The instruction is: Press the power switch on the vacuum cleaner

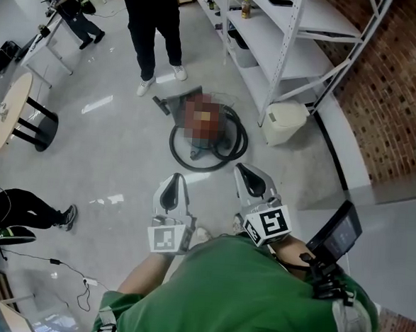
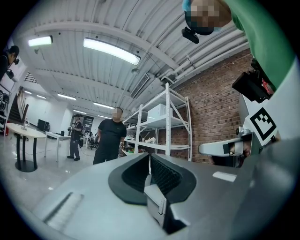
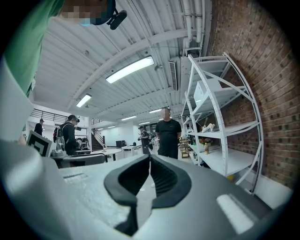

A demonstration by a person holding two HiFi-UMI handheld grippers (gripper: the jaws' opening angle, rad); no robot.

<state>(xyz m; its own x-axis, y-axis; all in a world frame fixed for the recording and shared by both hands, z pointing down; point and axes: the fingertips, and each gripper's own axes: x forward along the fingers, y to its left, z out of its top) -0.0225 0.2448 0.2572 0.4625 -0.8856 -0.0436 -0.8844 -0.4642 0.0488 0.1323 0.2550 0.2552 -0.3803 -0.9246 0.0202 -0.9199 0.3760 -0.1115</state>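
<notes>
Facing the vacuum (image 1: 228,131) well ahead, left tool (image 1: 171,189) and right tool (image 1: 248,176) hang, jaws together, empty; approach stage, next reaching down for its switch.

Two grippers (image 1: 172,187) (image 1: 248,175), one vacuum cleaner (image 1: 228,130), one shelf rack (image 1: 274,38) — one white bin (image 1: 286,121).

You stand on a glossy grey floor (image 1: 115,169). Directly on it rest the vacuum cleaner (image 1: 225,129), ringed by its black hose (image 1: 172,144), a white bin (image 1: 285,122) just beside the white shelving rack (image 1: 273,42), and a round table (image 1: 11,109). A black cable (image 1: 52,261) trails across it at lower left.
</notes>
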